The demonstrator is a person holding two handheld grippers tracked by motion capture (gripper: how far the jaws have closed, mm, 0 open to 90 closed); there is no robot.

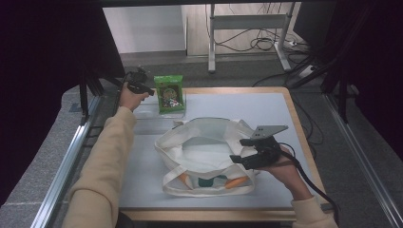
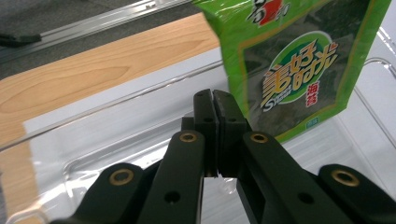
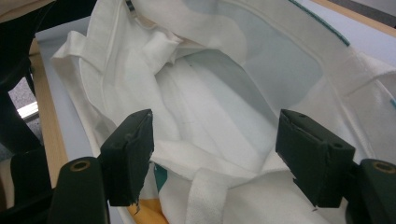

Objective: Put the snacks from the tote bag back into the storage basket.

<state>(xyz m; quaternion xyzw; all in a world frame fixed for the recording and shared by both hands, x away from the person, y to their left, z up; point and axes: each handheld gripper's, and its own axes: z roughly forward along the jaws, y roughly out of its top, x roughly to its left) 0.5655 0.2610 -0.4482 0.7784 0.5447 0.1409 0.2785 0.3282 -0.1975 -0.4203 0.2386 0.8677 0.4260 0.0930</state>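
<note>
At the far left corner of the table (image 1: 280, 102), the left gripper (image 1: 139, 87) is held by an arm stretched forward in a cream sleeve (image 1: 107, 161), just beside an upright green snack packet (image 1: 169, 92). Its jaws are seen pressed together with nothing between them in the left gripper view, where the left gripper (image 2: 215, 109) sits close in front of the packet's lower left corner. That view also reveals what is hard to make out from above: the green snack packet (image 2: 299, 60) stands in a clear plastic tray (image 2: 116, 135), whose rim runs along the pale mat near the wooden table edge.

Nearer the person, the right gripper (image 1: 247, 159) is held at the right rim of an open white tote bag (image 1: 204, 152), with the hand behind it. In the right gripper view its jaws are spread wide, straddling the bag's near rim and a strap without gripping them. The white tote bag (image 3: 224, 93) is shown gaping, its interior open. Bare mat is left to the right of and beyond the bag.
</note>
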